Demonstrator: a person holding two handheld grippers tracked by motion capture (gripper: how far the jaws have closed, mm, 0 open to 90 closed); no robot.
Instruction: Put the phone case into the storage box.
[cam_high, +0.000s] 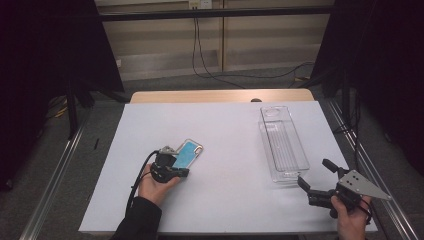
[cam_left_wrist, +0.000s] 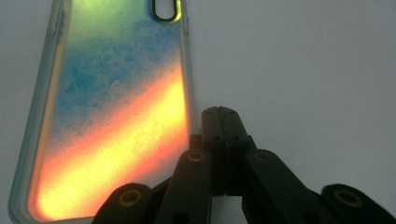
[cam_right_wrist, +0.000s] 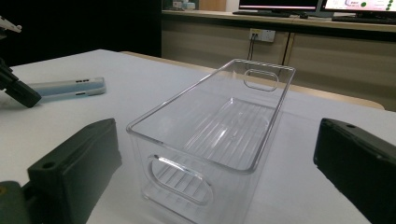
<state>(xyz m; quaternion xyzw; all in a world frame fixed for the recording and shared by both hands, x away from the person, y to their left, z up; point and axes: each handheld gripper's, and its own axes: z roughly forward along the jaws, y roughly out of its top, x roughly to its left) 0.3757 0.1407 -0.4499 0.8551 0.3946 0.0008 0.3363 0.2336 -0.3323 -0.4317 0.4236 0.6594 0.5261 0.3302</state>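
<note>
Nearest the person, the left gripper (cam_high: 176, 165) rests low on the white counter (cam_high: 225, 150), its fingers (cam_left_wrist: 211, 126) pressed flat together with nothing between them; their tips sit just beside the long edge of the phone case (cam_left_wrist: 112, 107), apart from it by a sliver. The case lies flat on the counter's left half, clear-rimmed, its back shading from blue through orange to yellow, with an oval camera cutout at the far end. No brand or writing can be read on it. The right gripper (cam_high: 316, 176) hovers at the near right corner, fingers (cam_right_wrist: 79, 158) spread wide and empty, facing the short end of the clear plastic bin (cam_right_wrist: 219, 126). The bin stands upright and empty, unlabelled, with oval handle slots in both ends.
</note>
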